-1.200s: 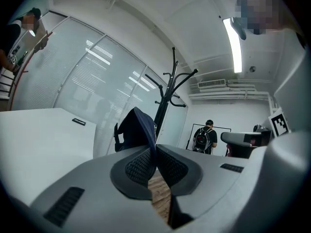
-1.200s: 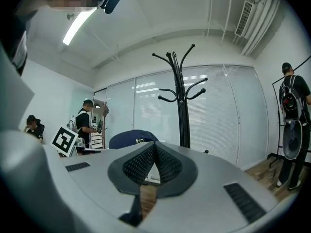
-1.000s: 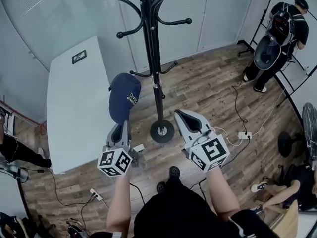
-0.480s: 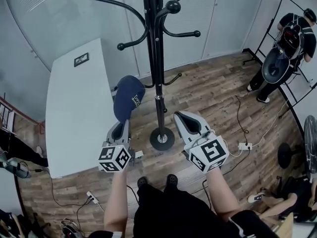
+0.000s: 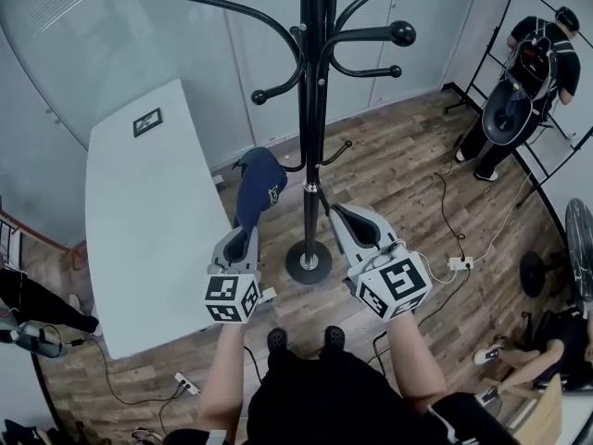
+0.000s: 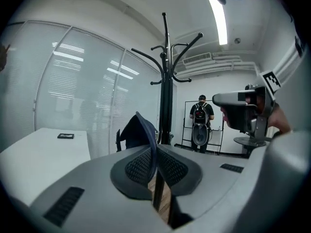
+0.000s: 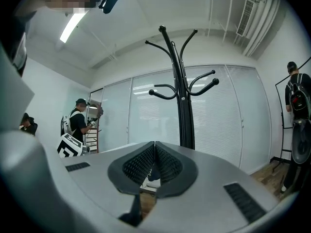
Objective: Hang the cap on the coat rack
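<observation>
Left claw was clenched on the brim of the navy cap, which was held upright in the air, crown up, just left of the coat rack and below its upper hooks. Right claw was clenched with nothing in it, on the other side of the pole. The pole stood between and beyond the two claws, its round base on the wood floor. A low hook jutted from the pole close to the cap; whether the two touched could not be told. A white worktop lay to the left of the cap, with a small dark object near its far end. A power strip and cables lay on the floor to the right. A person with a backpack stood far right by a metal frame. The head view showed the floor and the rack's base. The left gripper view showed the brim pinched edge-on between the pads and the right claw off to the side. The right gripper view alone showed a second person at far left.
</observation>
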`<state>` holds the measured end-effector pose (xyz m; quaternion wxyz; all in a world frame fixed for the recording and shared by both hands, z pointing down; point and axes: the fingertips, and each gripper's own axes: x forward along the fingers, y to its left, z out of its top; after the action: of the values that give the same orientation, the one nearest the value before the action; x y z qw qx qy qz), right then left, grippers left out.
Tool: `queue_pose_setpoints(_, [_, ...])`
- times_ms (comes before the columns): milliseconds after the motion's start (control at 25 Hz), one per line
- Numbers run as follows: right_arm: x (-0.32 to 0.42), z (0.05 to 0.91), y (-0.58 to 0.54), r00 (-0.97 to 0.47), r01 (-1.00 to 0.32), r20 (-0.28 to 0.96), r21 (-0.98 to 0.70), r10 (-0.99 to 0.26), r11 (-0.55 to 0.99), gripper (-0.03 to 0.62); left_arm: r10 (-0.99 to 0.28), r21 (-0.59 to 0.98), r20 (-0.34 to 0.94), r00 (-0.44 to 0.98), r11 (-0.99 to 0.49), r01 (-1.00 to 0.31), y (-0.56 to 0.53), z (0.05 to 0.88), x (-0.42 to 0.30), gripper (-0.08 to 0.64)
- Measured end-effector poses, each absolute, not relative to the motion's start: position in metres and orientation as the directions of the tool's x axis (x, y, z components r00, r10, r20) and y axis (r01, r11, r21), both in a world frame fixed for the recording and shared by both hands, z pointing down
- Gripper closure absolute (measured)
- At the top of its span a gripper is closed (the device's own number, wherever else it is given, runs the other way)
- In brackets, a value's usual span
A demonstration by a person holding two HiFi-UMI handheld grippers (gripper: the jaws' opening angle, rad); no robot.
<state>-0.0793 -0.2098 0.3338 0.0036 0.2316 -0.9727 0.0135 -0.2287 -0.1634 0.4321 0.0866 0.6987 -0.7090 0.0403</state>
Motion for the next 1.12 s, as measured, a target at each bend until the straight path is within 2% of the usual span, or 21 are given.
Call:
queue_pose_setpoints(200, [-0.100, 0.341, -0.204, -0.864, -0.502, 0.030, -0.020, -0.502, 0.864, 0.561, -0.980, -0.018, 0.185, 0.072, -0.076, -0.997, -0.172, 0.433, -0.238, 0.526])
queue_pose_setpoints(560, [-0.109, 0.347, -0.198, -0.789, -0.614, 0.041, -0.016, -0.613, 0.789, 0.561, -0.965, -0.064, 0.170, 0.200, -0.214, -0.975, -0.176, 0.424, -0.245, 0.526])
queue_pose_setpoints(1120, [-0.128, 0.344, -0.186, -0.753, -0.657, 0.065, -0.029, -0.655, 0.753, 0.561, -0.977, -0.076, 0.061, 0.204, -0.208, -0.975, -0.142, 0.381, -0.254, 0.528])
